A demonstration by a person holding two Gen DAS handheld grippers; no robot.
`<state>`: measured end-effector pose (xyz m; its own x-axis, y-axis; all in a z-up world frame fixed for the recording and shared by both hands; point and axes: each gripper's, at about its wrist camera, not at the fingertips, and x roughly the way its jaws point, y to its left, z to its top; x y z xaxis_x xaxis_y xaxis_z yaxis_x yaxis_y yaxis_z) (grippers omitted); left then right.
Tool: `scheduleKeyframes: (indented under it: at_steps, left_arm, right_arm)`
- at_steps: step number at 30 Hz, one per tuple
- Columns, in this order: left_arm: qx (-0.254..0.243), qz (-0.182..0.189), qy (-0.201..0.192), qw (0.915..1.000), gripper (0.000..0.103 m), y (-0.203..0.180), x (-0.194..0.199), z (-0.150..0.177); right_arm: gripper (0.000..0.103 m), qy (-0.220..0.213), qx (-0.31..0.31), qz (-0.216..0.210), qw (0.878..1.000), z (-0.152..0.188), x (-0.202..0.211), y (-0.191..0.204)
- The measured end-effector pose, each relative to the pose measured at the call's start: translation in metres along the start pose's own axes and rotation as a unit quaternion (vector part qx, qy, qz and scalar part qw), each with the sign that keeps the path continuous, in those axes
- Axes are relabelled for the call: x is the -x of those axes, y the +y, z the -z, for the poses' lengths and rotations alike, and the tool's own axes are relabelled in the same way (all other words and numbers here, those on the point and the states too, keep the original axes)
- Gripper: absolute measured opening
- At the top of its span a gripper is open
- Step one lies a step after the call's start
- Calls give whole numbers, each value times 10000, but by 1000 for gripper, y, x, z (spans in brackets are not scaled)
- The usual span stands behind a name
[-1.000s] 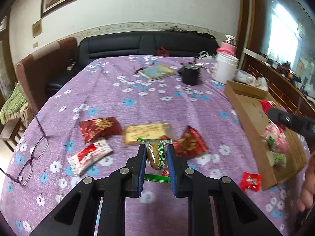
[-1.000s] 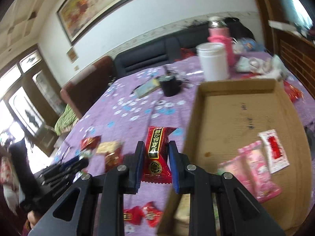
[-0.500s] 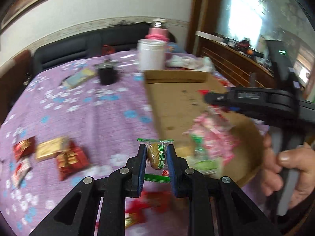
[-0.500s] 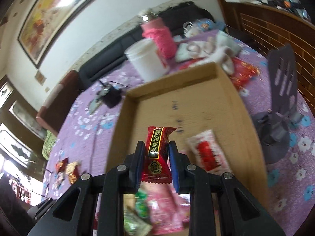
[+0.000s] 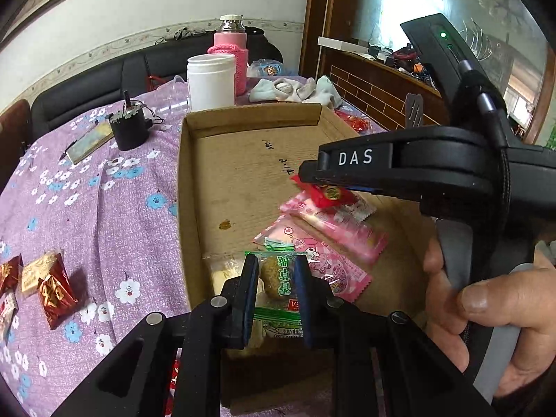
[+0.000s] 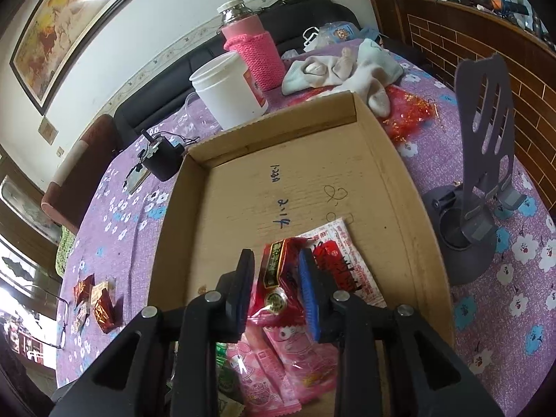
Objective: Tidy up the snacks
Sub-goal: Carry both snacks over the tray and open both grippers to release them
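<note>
Over the box's near edge: two snacks arriving for sorting.
Left gripper [image 5: 276, 290] clamps green snack [image 5: 278, 274]; right gripper [image 6: 278, 285] jaws opening, releasing red snack [image 6: 274, 278] into box [image 6: 382, 146].

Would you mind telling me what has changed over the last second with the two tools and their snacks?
Both tools carried their snacks from above the purple cloth to over the cardboard tray. The right tool is now opening, the red packet tilting between its jaws above the pink packets. The left tool remains shut on the green packet. Loose snacks on the cloth stayed put.
</note>
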<state>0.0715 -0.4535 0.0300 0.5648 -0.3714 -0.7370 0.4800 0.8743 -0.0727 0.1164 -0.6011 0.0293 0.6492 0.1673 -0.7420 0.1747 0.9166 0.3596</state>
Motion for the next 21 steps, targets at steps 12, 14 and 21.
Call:
scheduleKeyframes:
  at_steps: [12,14,21]
  left_arm:
    - [160,80,-209,9996,50,15,29,-4]
    - [203,58,-251,9995,50,21,37,-2]
    - [489,-76,-400,9980,50,58,68,8]
  right_arm:
    - [37,-519,50,-124,9986,-4,23,9]
    - [37,-567,89,-190,9982,-3,26,12]
    - [37,-697,403,-416,9959,4,32,35]
